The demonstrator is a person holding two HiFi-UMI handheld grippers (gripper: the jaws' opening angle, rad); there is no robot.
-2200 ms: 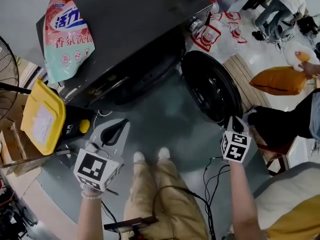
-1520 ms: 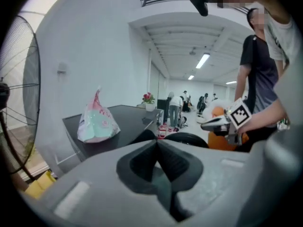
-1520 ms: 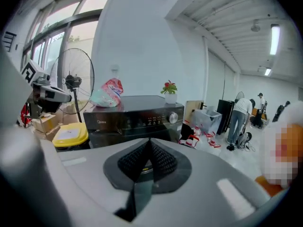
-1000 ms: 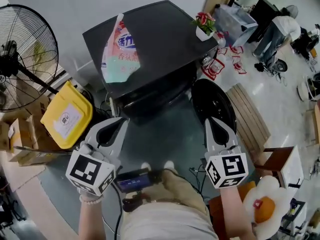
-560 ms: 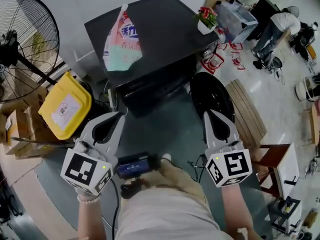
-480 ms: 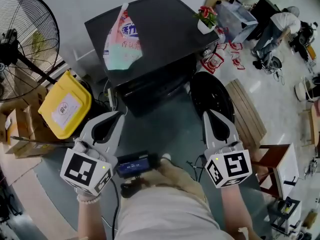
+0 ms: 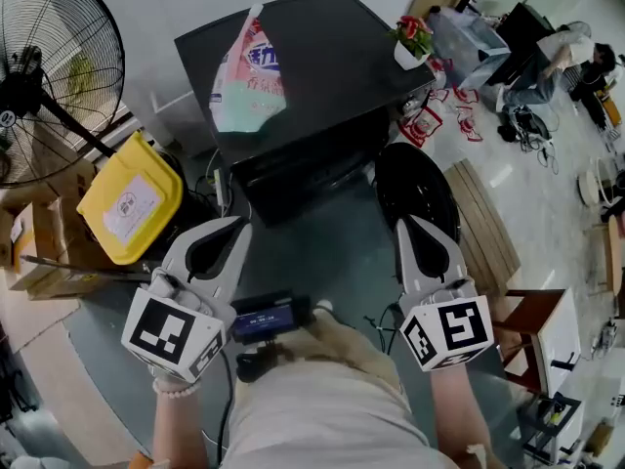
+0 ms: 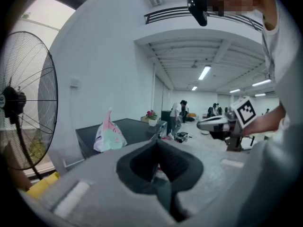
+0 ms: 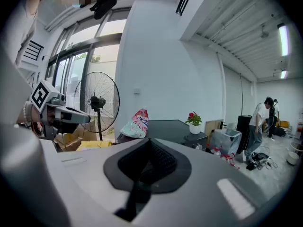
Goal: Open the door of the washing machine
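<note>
One round, glossy black door (image 7: 422, 179) hangs open.

Big standing fan (image 7: 59, 66) off at the far left, with a yellow bin (image 7: 130, 198) nearer in and cardboard boxes (image 7: 39, 262) left of that. A pink-and-green detergent bag (image 7: 249, 76) lies far centre, with a small potted red flower (image 7: 415, 42) to its right. There's a slatted wooden board (image 7: 483, 228) on the right floor and a person (image 7: 566, 57) far right.

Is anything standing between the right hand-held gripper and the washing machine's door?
Nothing visible does. The shut, empty right hand-held gripper points at the door, which already stands swung open beside the washing machine.
</note>
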